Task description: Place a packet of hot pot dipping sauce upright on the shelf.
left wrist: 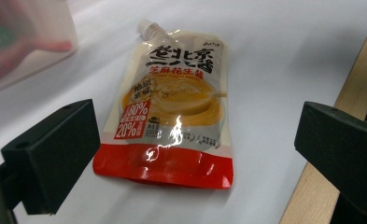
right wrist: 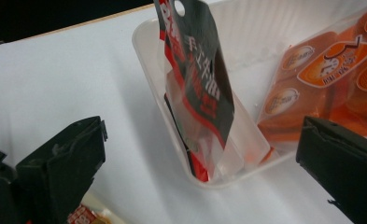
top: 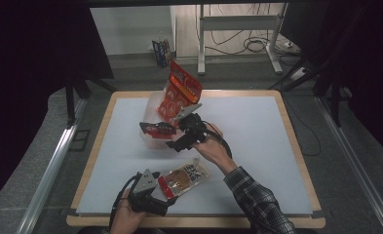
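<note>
A clear plastic bin [top: 150, 141] stands left of the table's middle. In it an orange-red snack bag [top: 179, 92] stands upright and a black-and-red packet [top: 157, 128] leans on the near wall. My right gripper [top: 175, 138] is just right of the bin, open; in the right gripper view its jaws [right wrist: 204, 140] stand wide apart in front of the packet [right wrist: 200, 84], the bin [right wrist: 148, 60] and the orange bag [right wrist: 326, 88]. A cream sauce pouch [top: 185, 177] with a red bottom lies flat near the front edge. My left gripper [top: 168, 191] is open, its jaws [left wrist: 197, 135] either side of the pouch's [left wrist: 172, 116] red end without touching it.
The white mat [top: 257, 146] covers a wooden table whose edge [left wrist: 354, 93] runs close beside my left gripper. Beyond the table are a metal desk frame [top: 238, 29], floor cables and a small carton [top: 161, 51] on the floor.
</note>
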The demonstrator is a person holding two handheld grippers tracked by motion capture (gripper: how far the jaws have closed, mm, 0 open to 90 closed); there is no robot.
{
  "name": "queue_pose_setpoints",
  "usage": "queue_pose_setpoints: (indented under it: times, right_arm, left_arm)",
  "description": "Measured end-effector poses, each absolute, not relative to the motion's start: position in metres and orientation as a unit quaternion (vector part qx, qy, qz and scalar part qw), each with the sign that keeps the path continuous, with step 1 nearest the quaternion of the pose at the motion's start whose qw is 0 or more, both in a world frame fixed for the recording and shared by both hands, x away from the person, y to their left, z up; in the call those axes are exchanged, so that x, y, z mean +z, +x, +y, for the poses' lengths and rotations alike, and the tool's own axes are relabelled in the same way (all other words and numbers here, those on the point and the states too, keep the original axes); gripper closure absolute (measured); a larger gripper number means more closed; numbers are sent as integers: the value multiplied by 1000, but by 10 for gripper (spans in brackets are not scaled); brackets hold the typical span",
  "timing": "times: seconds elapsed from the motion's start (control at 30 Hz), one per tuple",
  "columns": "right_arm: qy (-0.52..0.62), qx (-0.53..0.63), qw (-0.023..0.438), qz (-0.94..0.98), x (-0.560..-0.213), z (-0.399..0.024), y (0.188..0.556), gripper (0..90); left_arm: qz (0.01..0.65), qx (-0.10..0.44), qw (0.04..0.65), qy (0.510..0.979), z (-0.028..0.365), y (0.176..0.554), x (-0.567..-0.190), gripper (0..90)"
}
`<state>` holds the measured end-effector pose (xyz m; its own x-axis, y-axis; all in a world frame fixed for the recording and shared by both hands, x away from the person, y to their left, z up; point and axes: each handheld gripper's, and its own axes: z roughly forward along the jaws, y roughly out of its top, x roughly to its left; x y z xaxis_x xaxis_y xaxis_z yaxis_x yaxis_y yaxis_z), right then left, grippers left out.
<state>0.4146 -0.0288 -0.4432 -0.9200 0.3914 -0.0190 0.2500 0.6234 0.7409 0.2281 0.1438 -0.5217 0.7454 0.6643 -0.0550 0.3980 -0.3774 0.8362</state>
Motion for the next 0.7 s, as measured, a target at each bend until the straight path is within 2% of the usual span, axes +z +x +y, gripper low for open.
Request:
queue_pose_setpoints:
  times: [0.3,0.43,0.7]
  right_arm:
    - [178,388,87,900,-446,-44,403,0]
    - [186,397,75,896,-449,-53,398,0]
    - [184,409,81,890,-453,-66,384,0]
  left_arm:
    - [332,148,464,808,150,231,-522,0]
    - [328,156,455,813,150,231,-523,0]
    - [318,165,448,819,151,231,-524,0]
